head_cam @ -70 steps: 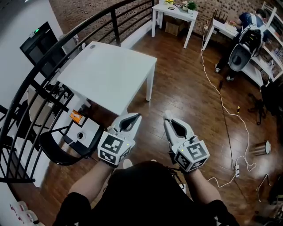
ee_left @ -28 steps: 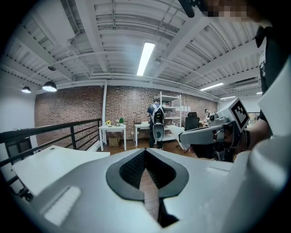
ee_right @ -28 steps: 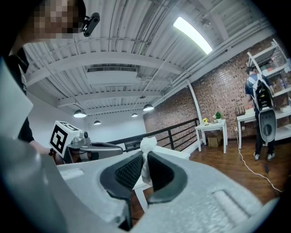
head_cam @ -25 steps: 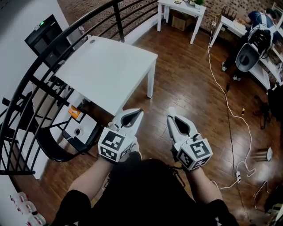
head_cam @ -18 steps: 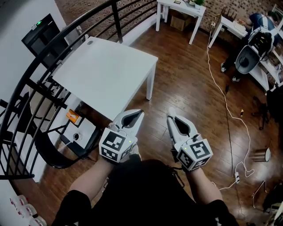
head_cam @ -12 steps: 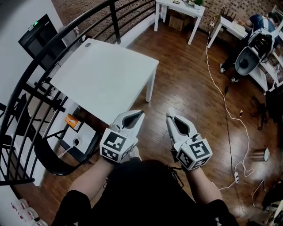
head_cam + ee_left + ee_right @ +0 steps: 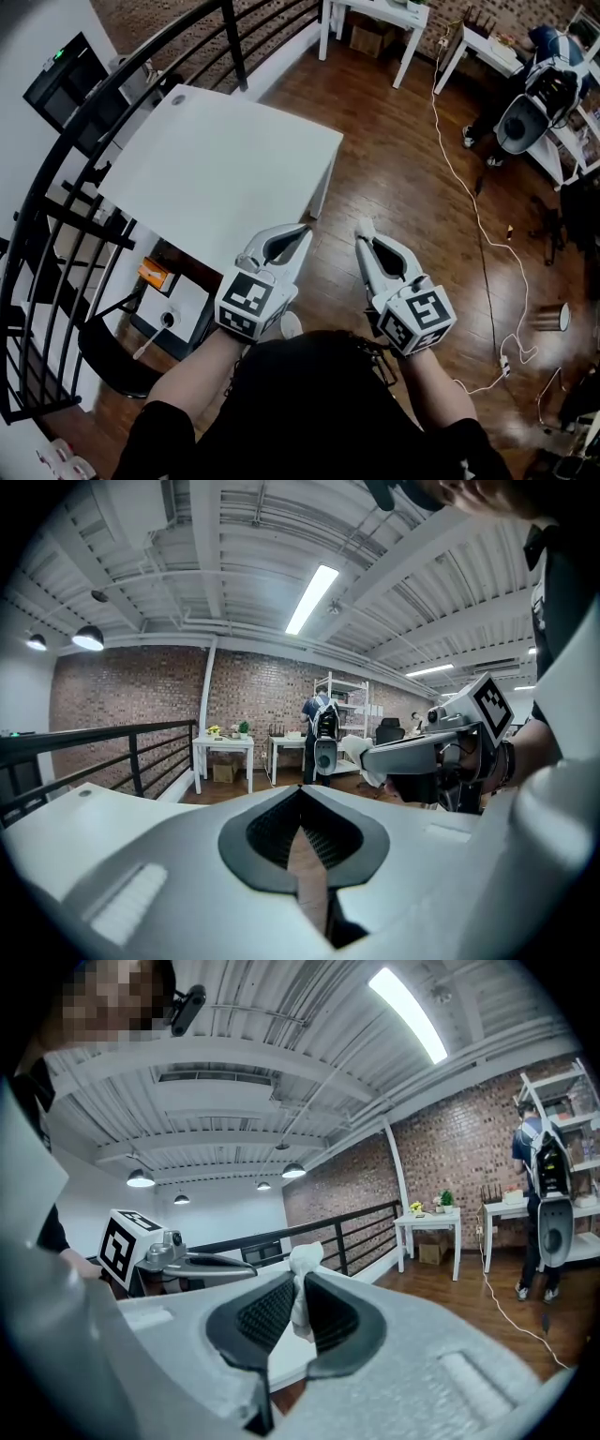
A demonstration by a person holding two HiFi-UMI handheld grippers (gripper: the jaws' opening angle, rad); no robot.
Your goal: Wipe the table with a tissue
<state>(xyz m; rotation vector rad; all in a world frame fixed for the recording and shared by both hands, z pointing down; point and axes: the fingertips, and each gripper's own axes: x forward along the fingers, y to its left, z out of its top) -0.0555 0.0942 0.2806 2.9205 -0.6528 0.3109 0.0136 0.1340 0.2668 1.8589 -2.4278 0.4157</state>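
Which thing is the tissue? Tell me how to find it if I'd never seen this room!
Find the big white table beside the black railing. Right of its near corner, over the wooden floor, the person holds out two grippers. The tissue is the small white wad pinched at the tip of the right gripper; the left gripper holds nothing.

Dark wooden plank floor [image 7: 394, 159] runs through the room. A curved black metal railing [image 7: 141, 66] borders it on the left, with a plain white wall [image 7: 23, 37] and a black monitor [image 7: 61, 80] beyond. A square white table [image 7: 216, 178] stands by the railing, and a black chair [image 7: 112, 347] sits near left. Far off, a small white side table [image 7: 375, 14] and a white desk [image 7: 473, 42] stand against a brick wall [image 7: 131, 696], white shelving [image 7: 342, 700] beside them. The white beamed ceiling [image 7: 216, 536] carries a tube light [image 7: 312, 597] and pendant lamps [image 7: 141, 1178].
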